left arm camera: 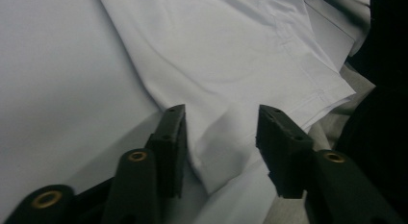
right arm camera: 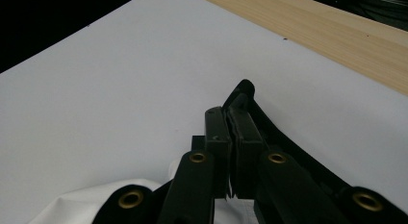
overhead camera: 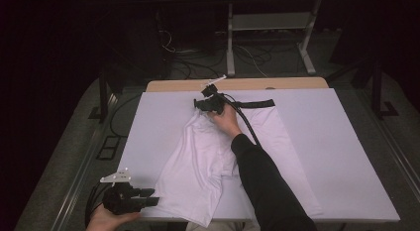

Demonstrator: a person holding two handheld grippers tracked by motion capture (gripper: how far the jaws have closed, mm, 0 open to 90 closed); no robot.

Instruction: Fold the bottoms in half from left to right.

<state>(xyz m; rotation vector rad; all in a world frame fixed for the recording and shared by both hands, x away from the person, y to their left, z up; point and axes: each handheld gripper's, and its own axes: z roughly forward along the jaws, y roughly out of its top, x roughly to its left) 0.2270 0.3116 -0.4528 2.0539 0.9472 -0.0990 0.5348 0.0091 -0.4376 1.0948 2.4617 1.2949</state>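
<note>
White shorts (overhead camera: 208, 161) lie mid-table, hem at the near edge — soft, light, floppy. Right gripper (overhead camera: 208, 104) pinches the black waistband; left gripper (left arm camera: 221, 132), half-open, straddles the hem corner — grab there.

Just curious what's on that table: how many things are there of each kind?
White garment with a black waistband: 1
White table cover: 1
Hand-held grippers, left gripper and right gripper: 2
Total: 4
</note>
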